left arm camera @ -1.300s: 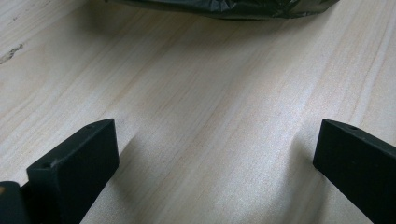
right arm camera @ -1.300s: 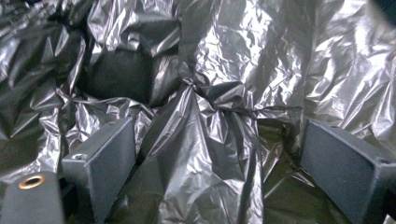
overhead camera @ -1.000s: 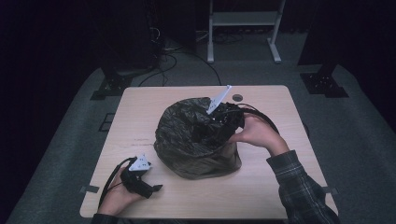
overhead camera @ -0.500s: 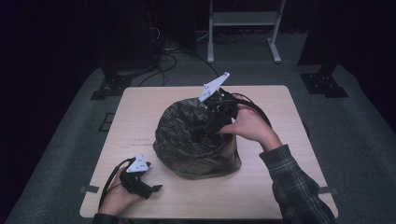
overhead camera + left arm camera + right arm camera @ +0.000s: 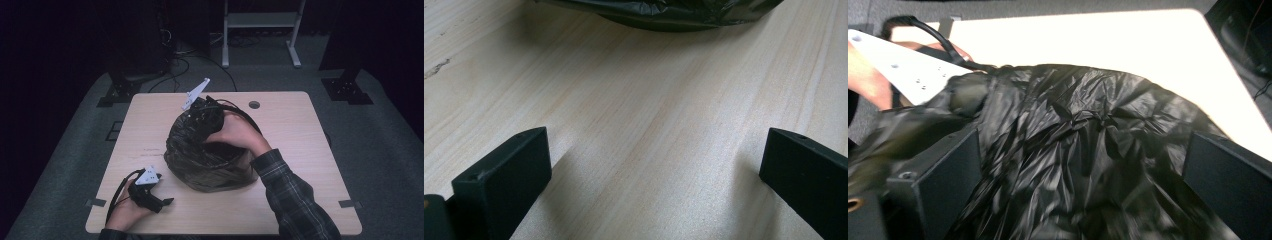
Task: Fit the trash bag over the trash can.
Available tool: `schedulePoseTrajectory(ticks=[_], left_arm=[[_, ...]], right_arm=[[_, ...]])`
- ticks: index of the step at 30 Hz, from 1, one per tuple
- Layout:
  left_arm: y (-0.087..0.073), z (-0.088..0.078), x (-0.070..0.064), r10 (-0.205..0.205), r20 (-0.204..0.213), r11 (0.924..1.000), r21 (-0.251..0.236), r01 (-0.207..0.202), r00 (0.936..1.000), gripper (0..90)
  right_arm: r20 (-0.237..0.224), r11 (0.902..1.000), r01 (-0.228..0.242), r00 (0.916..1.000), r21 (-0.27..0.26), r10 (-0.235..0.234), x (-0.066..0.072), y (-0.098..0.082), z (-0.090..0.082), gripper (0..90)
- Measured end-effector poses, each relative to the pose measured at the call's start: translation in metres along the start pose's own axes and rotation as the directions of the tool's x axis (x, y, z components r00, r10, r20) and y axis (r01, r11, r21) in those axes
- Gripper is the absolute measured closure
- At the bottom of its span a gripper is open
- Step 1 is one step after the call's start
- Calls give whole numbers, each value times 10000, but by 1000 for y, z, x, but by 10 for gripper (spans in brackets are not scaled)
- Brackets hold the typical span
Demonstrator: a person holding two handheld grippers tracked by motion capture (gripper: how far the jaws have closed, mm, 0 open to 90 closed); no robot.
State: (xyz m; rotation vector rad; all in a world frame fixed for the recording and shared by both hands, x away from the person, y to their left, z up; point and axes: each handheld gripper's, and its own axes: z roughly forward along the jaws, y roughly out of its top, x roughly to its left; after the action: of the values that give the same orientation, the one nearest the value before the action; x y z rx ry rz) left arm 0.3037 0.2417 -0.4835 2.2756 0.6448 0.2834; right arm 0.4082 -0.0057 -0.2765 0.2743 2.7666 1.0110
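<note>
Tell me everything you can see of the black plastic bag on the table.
The black plastic bag is thin, glossy, crinkled film, bunched into a rounded heap with its mouth open toward the person. It sits mid-table. The right hand rests on its top; the right gripper hangs open over its folds.

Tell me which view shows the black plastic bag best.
The high view: the whole black plastic bag sits mid-table, with the right hand-held gripper at its far edge. The right gripper view shows crinkled film up close between wide-open jaws, partly blurred. The left gripper view catches just the bag's bottom edge at the frame top.
</note>
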Motion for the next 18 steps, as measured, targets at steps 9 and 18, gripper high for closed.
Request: schedulePoseTrajectory(ticks=[9, 18], left_arm=[[0, 0, 0, 2, 6, 10000, 0, -2, 10000, 0], [0, 0, 0, 13, 4, 10000, -1, -13, 10000, 0]], right_arm=[[-460, 9953, -364, 9981, 894, 407, -6, -7, 37, 13], [-421, 9856, -234, 9986, 1672, 308, -3, -4, 61, 10]])
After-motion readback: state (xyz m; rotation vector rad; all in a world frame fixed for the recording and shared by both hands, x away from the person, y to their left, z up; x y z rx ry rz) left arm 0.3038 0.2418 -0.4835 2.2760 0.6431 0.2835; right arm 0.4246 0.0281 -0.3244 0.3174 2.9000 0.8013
